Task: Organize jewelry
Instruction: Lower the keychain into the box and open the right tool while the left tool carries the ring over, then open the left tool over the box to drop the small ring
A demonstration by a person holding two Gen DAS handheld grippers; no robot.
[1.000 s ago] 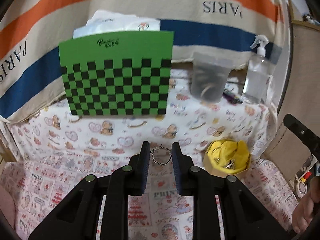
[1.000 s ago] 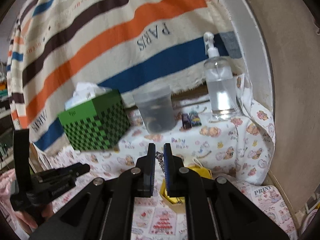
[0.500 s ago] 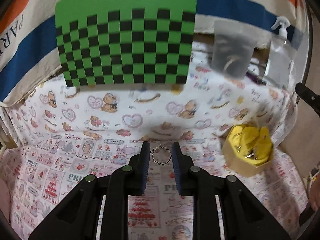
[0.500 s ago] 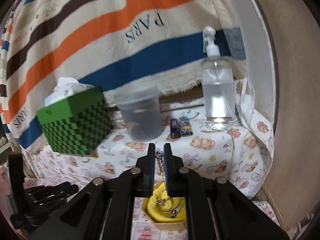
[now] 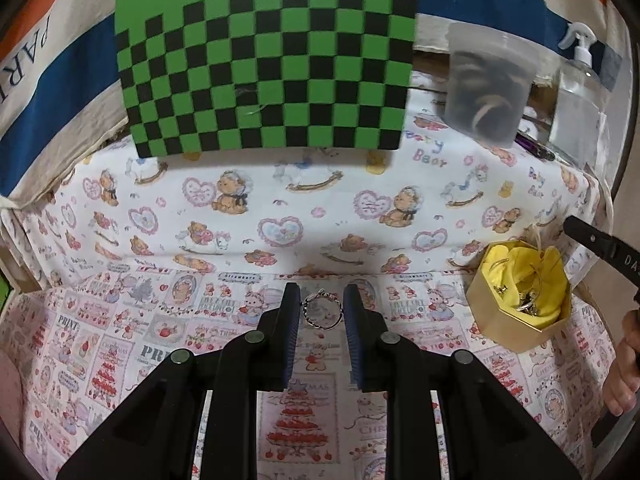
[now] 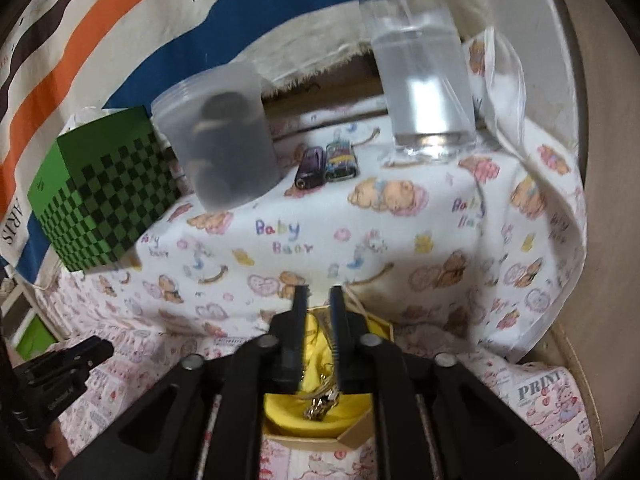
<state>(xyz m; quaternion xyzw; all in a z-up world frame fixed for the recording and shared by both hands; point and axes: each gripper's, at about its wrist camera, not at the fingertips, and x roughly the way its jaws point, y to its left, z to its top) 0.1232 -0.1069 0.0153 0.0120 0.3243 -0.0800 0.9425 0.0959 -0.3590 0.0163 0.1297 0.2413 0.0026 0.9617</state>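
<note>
My left gripper is shut on a silver ring-shaped bracelet, held above the printed cloth. A gold hexagonal box with yellow lining holds several jewelry pieces at the right. In the right wrist view my right gripper hangs just over that box; its jaws stand slightly apart with nothing clearly between them. Loose jewelry lies in the yellow lining below. The right gripper's tip shows at the right edge of the left wrist view.
A green checkered tissue box stands at the back, with a translucent plastic cup and a clear spray bottle to its right. Two small lighters lie beside the bottle. A wall runs along the right.
The right gripper has dropped over the gold box and its jaws have opened slightly; the chain between them is gone. The left gripper moved forward and lower, still holding the bracelet.
</note>
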